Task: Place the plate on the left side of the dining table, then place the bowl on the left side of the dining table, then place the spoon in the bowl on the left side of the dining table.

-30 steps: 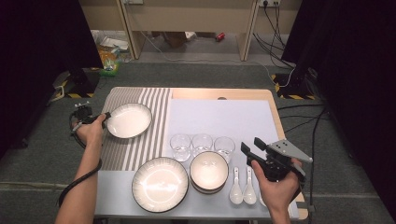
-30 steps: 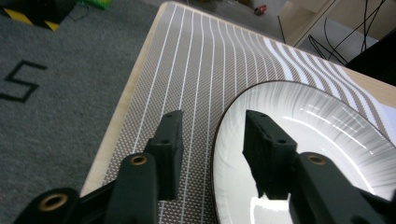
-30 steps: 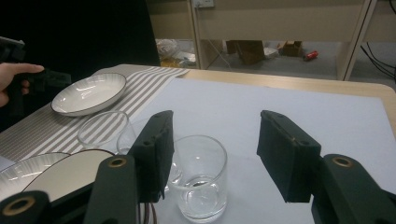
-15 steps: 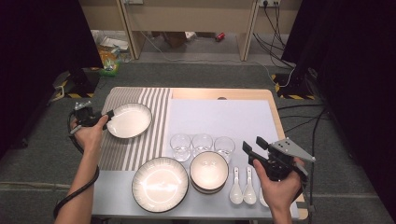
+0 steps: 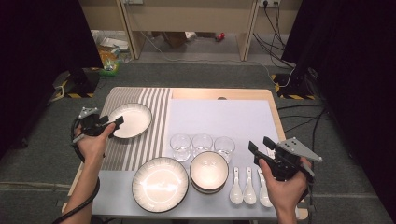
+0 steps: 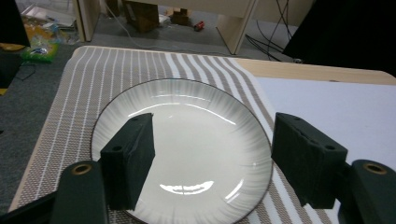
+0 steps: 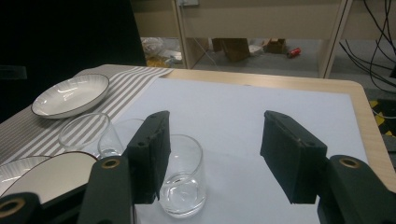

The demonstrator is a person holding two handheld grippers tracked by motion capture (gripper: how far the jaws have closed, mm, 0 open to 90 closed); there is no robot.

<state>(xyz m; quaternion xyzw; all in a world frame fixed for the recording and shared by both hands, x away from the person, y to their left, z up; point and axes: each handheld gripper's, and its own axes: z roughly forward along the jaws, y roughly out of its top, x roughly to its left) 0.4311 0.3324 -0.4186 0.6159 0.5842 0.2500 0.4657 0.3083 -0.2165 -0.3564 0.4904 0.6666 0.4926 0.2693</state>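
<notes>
The room is dim, with black curtains [image 5: 42,56] at the upper left and upper right of the high view. The floor [image 5: 205,72] has grey carpet. At the top of the frame stands a light wooden desk frame [image 5: 187,18], and black cables [image 5: 275,28] hang and trail at the upper right. Some bright wrappers [image 5: 108,58] lie on the floor at the upper left. No words can be read on anything.

The worktop [image 5: 233,93] sits in the middle of the frame. It is pale wood. A big white sheet [image 5: 219,119] covers its middle and right part. A striped mat [image 5: 156,100], grey and white, covers the left part.

The plate [image 5: 130,120] is white with a thin dark rim. It lies flat on the striped mat, in the left middle of the high view. A bigger plate [image 5: 160,184] lies at the lower middle. Just right of it is a stack of bowls [image 5: 208,171]. Above them three clear glasses [image 5: 202,144] stand in a row. Three white spoons [image 5: 249,187] lie side by side at the lower right.

The left gripper [image 5: 114,123] is at the left edge of the plate. Its fingers [image 6: 128,163] have just been opening and now stand wide apart. In the left gripper view the plate shows between them, but they do not press on it. The right gripper [image 5: 261,145] is held at the lower right, above the spoons. Its fingers [image 7: 149,154] have just been opening too, and nothing is between them.
</notes>
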